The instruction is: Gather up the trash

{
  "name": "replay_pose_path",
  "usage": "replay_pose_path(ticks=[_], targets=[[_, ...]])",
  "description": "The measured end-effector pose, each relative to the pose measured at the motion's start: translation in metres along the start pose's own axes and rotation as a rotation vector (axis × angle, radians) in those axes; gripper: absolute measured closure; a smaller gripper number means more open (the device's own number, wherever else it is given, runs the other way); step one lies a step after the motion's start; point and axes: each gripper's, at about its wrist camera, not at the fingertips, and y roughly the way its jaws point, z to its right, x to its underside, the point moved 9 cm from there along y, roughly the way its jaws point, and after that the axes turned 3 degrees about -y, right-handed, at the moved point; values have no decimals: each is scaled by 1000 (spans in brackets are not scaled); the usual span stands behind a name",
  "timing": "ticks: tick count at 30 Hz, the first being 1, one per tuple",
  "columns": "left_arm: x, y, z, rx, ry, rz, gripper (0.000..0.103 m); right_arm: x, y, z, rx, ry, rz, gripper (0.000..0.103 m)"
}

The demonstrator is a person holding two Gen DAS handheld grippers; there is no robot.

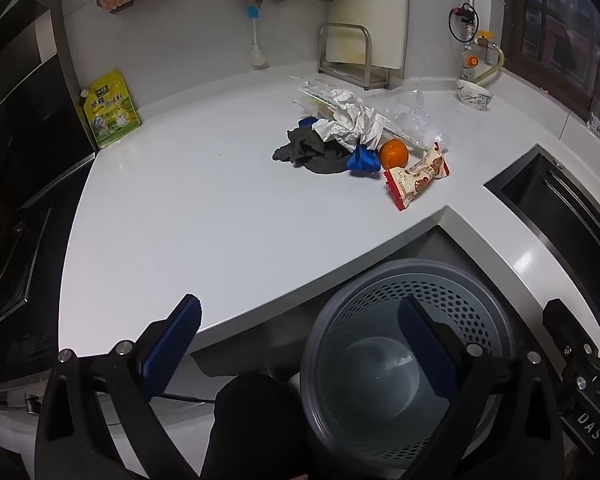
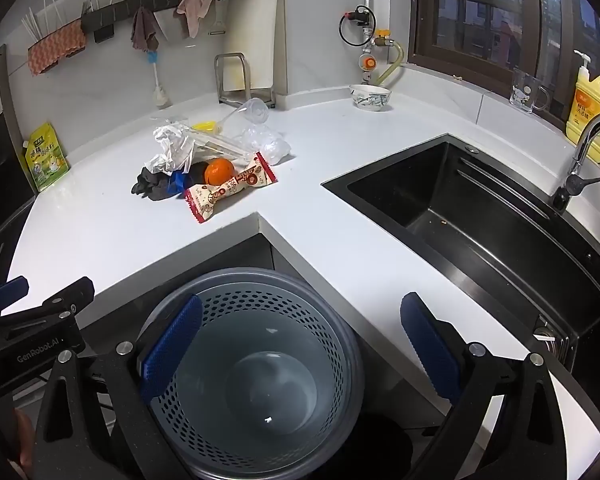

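**Two claws wide apart above an empty bin, trash heap untouched on the counter**

Two grippers, both tilted down toward the corner of the white L-shaped countertop [image 2: 100, 236]. Left gripper [image 1: 300, 344]: jaws spread wide, released, nothing between the blue ribbed pads [image 1: 186, 320]. Right gripper [image 2: 300, 344]: same, jaws fully apart, nothing held.

Grey round plastic wastebasket with perforated wall [image 2: 252, 364] stands on the floor in the inner corner of the counter, at 6 o'clock in both wrist views. Inside bare; smooth bottom visible.

Trash heap sits on the countertop, at about 11 o'clock from the bin in the right wrist view, 12 o'clock in the left. Contents, touching or overlapping:
- red-and-cream printed snack wrapper [image 2: 230, 188], nearest the counter edge
- small round orange fruit [image 2: 219, 171], just behind the wrapper, touching it
- blue crumpled plastic scrap [image 1: 363, 161], beside the fruit
- dark grey crumpled cloth-like wad [image 1: 306, 151], at the heap's 9 o'clock side
- white crumpled paper [image 1: 350, 120], on top
- clear crinkled plastic bags [image 2: 266, 140], at the heap's 2 o'clock side
- clear plastic cup lying on its side [image 2: 252, 114], at the back

Well apart from the heap: yellow-green stand-up seasoning pouch [image 1: 110, 110] against the wall at 9 o'clock; white patterned ceramic bowl [image 2: 370, 97] at 1 o'clock; black rectangular sink [image 2: 480, 216] at 3 o'clock.
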Motion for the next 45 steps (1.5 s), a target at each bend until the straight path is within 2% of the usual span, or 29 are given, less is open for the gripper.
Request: replay_pose_path(ticks=[45], targets=[[0,-3,2,6,-2,7,6,-4,-7,3,2,8,18,8]])
